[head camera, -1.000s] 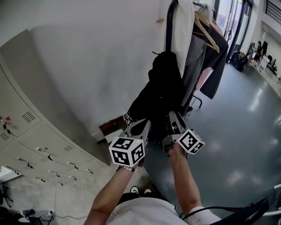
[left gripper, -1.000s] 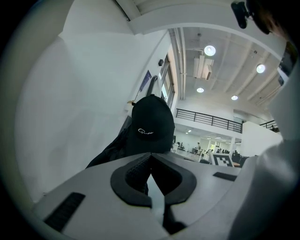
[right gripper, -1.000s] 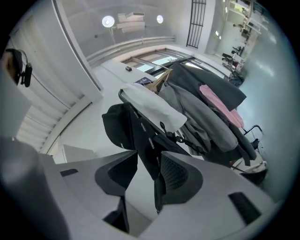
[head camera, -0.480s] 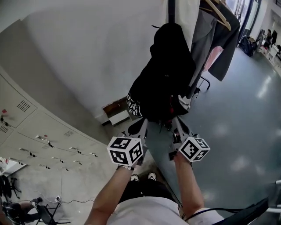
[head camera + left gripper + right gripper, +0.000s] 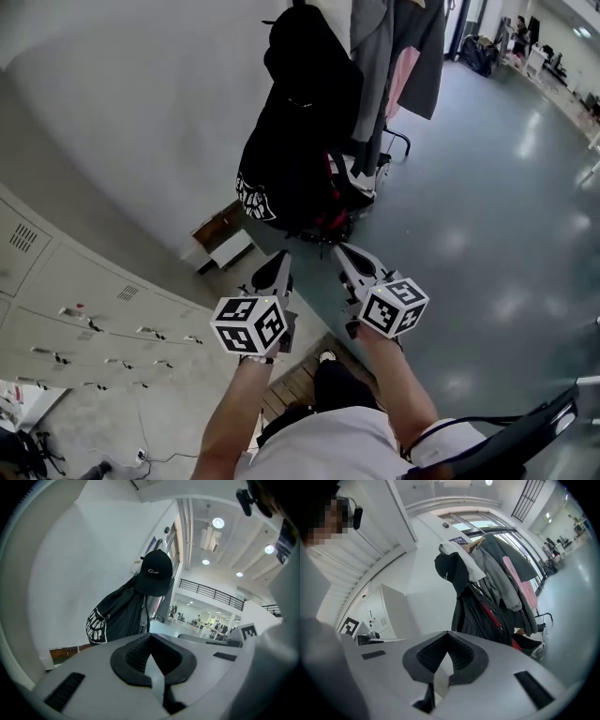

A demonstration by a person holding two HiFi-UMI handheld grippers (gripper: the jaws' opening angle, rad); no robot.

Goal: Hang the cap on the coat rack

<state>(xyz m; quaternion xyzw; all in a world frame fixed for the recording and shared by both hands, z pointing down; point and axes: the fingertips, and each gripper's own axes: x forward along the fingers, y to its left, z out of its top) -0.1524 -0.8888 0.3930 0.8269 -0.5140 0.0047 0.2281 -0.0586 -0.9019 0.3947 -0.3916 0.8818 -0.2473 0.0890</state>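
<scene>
The black cap (image 5: 154, 571) with a small white logo hangs at the top of the coat rack, over a black jacket (image 5: 117, 616) with white print. The right gripper view shows the same cap (image 5: 450, 571) from the side, above the jacket (image 5: 480, 616). In the head view only the jacket (image 5: 300, 141) shows plainly; the rack's top is cut off. My left gripper (image 5: 277, 270) and right gripper (image 5: 345, 257) are side by side below the jacket, apart from it. Both are shut with nothing between the jaws, as seen at the left gripper (image 5: 149, 637) and right gripper (image 5: 447, 634).
Grey and pink garments (image 5: 403, 56) hang on a rail to the right of the jacket. Grey lockers (image 5: 66, 300) line the left wall. A low brown box (image 5: 217, 230) sits at the wall's foot. A white wall stands behind the rack, and people sit far off (image 5: 520, 28).
Both grippers have drawn back and down from the black jacket, which they were close against a second ago. The view has tilted down, so the rack sits higher in the picture.
</scene>
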